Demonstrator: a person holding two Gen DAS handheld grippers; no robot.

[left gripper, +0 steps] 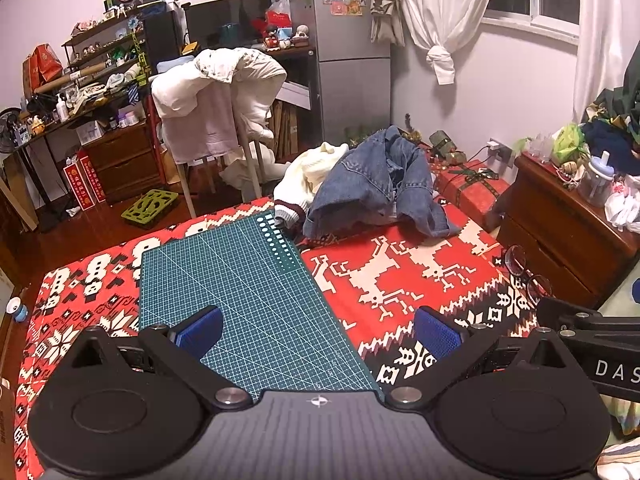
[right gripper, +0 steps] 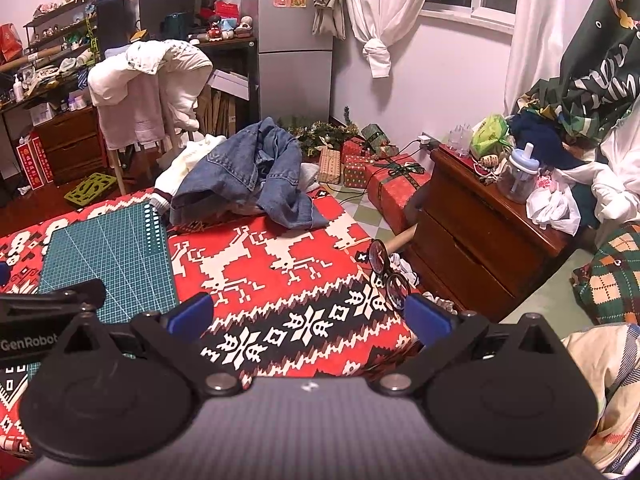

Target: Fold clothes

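A crumpled blue denim jacket (left gripper: 380,184) (right gripper: 256,176) lies heaped at the far end of the red patterned tablecloth (left gripper: 400,276) (right gripper: 288,280), partly on top of a cream knit sweater (left gripper: 304,176) (right gripper: 180,168) with a dark-striped cuff. My left gripper (left gripper: 318,330) is open above the near end of a green cutting mat (left gripper: 240,280) (right gripper: 108,256), well short of the clothes. My right gripper (right gripper: 308,318) is open over the cloth's near right part, with nothing between its blue pads. Each gripper's black body shows at the edge of the other's view.
A pair of glasses (left gripper: 526,272) (right gripper: 386,272) rests at the table's right edge. A wooden dresser (right gripper: 480,220) with a cup and clutter stands right. Beyond the table are a chair draped with white clothes (left gripper: 216,96), wrapped gift boxes (right gripper: 384,176) and a fridge (left gripper: 344,48).
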